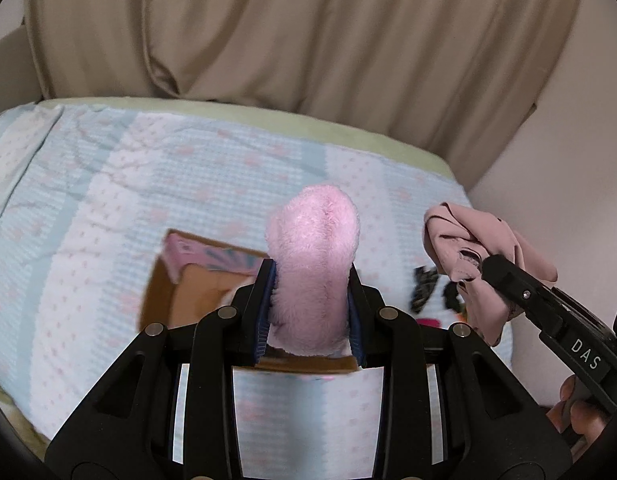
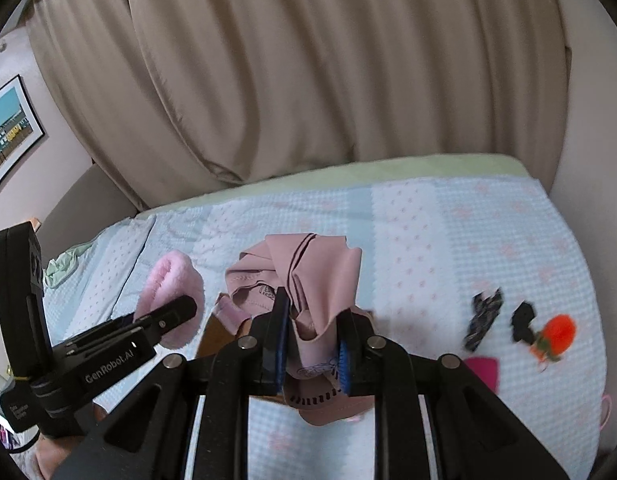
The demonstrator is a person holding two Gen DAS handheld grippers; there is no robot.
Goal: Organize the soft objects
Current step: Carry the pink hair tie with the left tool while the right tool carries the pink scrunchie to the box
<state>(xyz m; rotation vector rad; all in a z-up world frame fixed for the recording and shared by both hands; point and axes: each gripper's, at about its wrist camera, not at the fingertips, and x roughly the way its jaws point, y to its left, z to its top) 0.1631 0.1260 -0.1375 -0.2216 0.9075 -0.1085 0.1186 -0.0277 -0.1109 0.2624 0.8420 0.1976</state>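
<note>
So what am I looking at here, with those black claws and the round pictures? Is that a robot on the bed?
No robot: a person holds a hand-held black clamp in each hand, each with a wide-angle camera looking along its fingers. One picture comes from the left clamp, the other from the right.

The left gripper is shut on a fluffy pink sock. The right gripper is shut on a dusty-pink cloth. Each clamp also shows in the other's picture.

Below lies a bed with a pale blue bedspread, a cardboard box, and some small items, including an orange one. Beige curtains hang behind.
</note>
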